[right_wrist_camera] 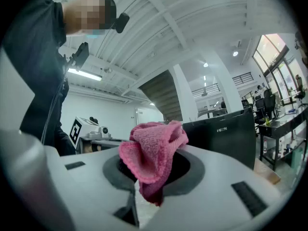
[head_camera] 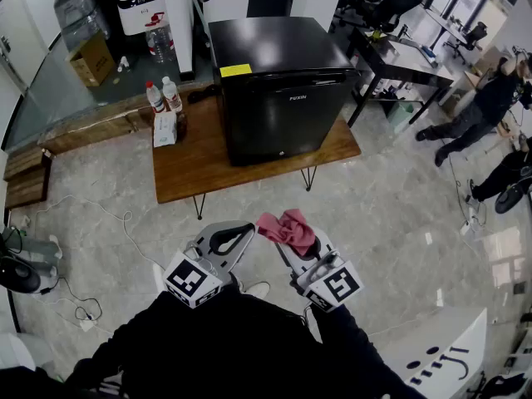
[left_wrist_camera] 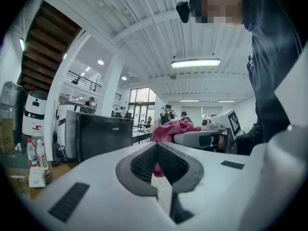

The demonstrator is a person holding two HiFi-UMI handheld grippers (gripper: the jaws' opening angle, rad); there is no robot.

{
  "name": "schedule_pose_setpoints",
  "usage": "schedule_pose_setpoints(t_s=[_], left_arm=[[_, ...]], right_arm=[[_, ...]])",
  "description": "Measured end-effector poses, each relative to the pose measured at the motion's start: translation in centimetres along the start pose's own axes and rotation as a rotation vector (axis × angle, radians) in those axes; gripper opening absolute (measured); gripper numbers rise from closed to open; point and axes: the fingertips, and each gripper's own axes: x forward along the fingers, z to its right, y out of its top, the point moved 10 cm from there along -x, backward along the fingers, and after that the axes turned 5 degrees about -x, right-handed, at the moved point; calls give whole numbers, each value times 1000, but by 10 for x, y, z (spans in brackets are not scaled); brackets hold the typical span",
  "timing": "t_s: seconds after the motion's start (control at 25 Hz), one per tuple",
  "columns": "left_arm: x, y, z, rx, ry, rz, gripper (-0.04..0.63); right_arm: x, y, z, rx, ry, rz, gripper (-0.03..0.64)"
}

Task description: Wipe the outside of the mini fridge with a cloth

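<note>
**Right tool** [head_camera: 293, 241]: you are pinching the pink cloth [head_camera: 287, 226] in it, and the bunched cloth is bulging out past the jaws.

**Left tool** [head_camera: 237, 238]: you are holding it pressed together and empty, just beside the right one.

**Mini fridge** [head_camera: 278, 90]: it is sitting on the wooden worktop [head_camera: 187, 169], well apart from both tools. By my judgement you are not yet wiping.

**Bottles** [head_camera: 164, 96]: they are standing near the fridge's side.

**Hazards:**
- You are likely gripping only a small fold, so a hard drag could pull the cloth loose.
- Bare jaw edges could scrape the door.
- A sweep along that side could topple the bottles.
</note>
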Motion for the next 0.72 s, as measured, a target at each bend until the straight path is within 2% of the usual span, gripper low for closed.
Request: schedule_pose_setpoints(t_s=[0.4, 0.72], left_arm=[[-2, 3, 11, 3, 20, 3, 6], [-3, 14, 17, 23, 34, 20, 6]], right_arm=[[-10, 5, 1, 2, 1, 5, 91], [-12, 19, 1, 4, 10, 62, 99]])
